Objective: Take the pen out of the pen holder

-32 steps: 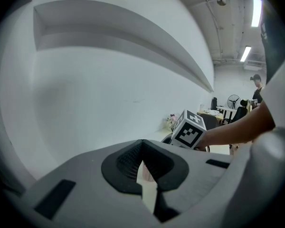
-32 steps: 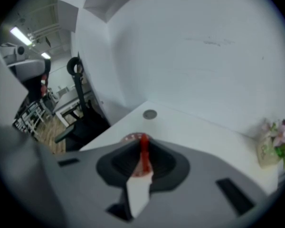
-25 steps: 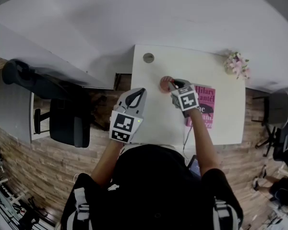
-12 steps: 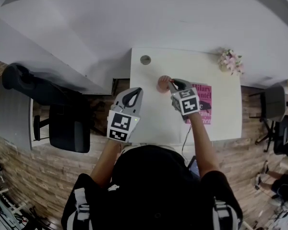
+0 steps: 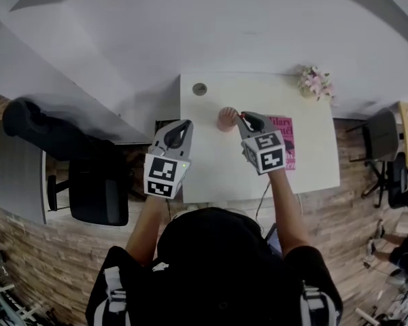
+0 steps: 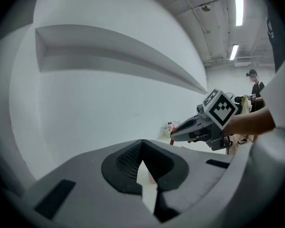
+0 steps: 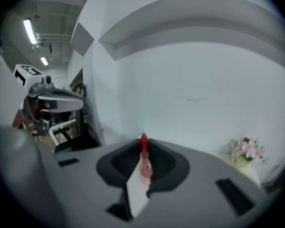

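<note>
On the white desk [image 5: 211,172] stands a pink pen holder [image 5: 225,119]. My right gripper [image 5: 243,119] hovers just to its right, shut on a red pen [image 7: 143,148] whose red tip sticks up between the jaws. In the left gripper view the right gripper [image 6: 174,133] hangs above the desk, and a short red piece of the pen [image 6: 172,140] shows under its tips. Whether the pen's lower end is clear of the holder is hidden. My left gripper [image 5: 184,125] floats over the desk's left edge, its jaws together with nothing in them.
A pink book [image 5: 286,141] lies under and right of the right gripper. A small pot of flowers [image 5: 313,81] stands at the desk's far right corner, and a round cable grommet [image 5: 200,89] at the far left. A black office chair [image 5: 88,175] is left of the desk.
Both grippers have risen, the right one more, carrying the red pen upward by the holder. The left gripper has drifted up slightly.
</note>
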Demonstrator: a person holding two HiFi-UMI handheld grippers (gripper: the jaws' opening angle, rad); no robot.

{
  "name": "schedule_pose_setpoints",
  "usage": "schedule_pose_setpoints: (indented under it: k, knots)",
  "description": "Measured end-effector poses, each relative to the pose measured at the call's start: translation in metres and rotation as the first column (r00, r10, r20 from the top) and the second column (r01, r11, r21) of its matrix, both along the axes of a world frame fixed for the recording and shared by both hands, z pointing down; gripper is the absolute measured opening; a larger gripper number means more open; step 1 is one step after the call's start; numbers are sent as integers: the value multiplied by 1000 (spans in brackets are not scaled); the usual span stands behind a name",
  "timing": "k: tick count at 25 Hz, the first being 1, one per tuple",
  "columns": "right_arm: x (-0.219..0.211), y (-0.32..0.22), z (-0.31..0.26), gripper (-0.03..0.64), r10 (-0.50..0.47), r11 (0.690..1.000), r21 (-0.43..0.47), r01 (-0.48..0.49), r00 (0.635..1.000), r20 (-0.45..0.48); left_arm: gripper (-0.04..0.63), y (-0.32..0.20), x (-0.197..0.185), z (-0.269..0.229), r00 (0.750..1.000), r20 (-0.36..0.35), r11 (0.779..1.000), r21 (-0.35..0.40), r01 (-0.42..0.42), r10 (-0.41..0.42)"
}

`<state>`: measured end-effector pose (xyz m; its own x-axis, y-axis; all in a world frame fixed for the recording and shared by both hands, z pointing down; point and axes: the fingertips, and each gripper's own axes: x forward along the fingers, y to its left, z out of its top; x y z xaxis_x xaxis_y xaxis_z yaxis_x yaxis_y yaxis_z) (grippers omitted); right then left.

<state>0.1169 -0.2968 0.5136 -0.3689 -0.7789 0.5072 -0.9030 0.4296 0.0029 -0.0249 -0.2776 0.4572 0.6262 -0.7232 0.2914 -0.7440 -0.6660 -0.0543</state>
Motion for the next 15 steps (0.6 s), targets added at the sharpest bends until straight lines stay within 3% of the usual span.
schedule_pose_setpoints:
  k: [15]
  knots:
    - [-5, 52, -68, 75, 54, 987, 149, -63, 997, 60, 20, 27, -9, -40, 999, -1, 996, 87, -35, 35]
